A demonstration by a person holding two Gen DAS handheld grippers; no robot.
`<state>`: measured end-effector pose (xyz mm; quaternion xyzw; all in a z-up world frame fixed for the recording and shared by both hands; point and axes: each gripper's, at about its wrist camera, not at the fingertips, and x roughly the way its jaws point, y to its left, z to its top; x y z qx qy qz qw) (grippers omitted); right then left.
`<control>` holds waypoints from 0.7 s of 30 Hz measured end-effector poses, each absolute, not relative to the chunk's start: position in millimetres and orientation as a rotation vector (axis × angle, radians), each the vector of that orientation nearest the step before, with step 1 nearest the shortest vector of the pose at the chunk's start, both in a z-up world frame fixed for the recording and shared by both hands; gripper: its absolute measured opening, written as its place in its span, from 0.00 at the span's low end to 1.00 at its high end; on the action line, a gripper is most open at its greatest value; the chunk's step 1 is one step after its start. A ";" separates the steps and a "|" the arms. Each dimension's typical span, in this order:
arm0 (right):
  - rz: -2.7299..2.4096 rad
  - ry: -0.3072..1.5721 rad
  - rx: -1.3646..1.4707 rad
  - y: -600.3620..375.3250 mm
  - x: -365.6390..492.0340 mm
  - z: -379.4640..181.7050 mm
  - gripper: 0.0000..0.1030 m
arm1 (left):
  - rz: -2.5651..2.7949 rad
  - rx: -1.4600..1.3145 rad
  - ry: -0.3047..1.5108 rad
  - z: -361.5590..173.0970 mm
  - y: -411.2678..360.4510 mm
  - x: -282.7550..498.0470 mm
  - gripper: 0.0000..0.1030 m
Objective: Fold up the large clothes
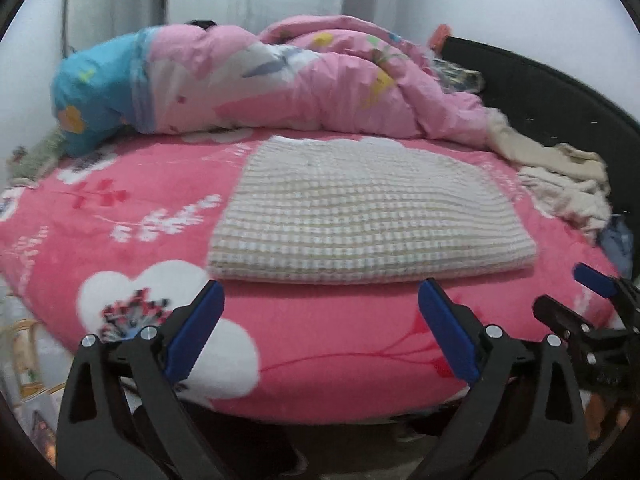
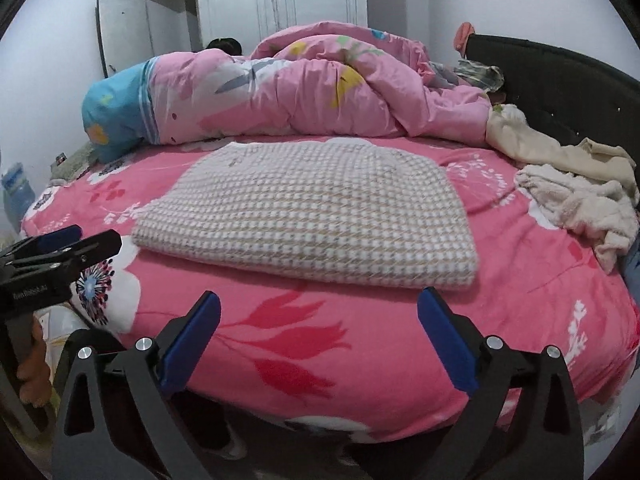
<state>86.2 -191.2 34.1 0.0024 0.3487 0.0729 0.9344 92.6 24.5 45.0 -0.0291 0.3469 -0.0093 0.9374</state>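
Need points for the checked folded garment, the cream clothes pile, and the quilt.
checked folded garment (image 2: pixel 312 216), right wrist view, middle of top face
cream clothes pile (image 2: pixel 576 208), right wrist view, fluffy middle
quilt (image 1: pixel 280 92), left wrist view, pink middle

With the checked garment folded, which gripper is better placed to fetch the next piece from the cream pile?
Right, probably. The cream pile lies on the right of the bed, past the folded garment. The right gripper is open, empty and nearer that side; the left gripper, also open, would have to cross over.
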 end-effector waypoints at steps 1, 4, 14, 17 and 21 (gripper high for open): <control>0.122 0.712 -0.004 -188.3 86.2 34.7 0.94 | 0.024 -0.051 0.699 47.1 24.9 90.7 0.91; 0.035 0.711 -0.053 -179.5 87.9 39.2 0.94 | 0.131 -0.038 0.661 52.6 25.7 85.5 0.91; -0.039 0.663 -0.061 -173.5 90.2 51.9 0.94 | 0.114 -0.096 0.674 54.8 26.4 84.3 0.92; -0.043 0.670 -0.046 -175.1 91.4 50.7 0.94 | 0.116 -0.069 0.699 51.0 17.6 88.2 0.92; -0.066 0.701 -0.049 -176.8 97.8 46.1 0.94 | 0.105 -0.078 0.745 43.0 8.0 93.2 0.92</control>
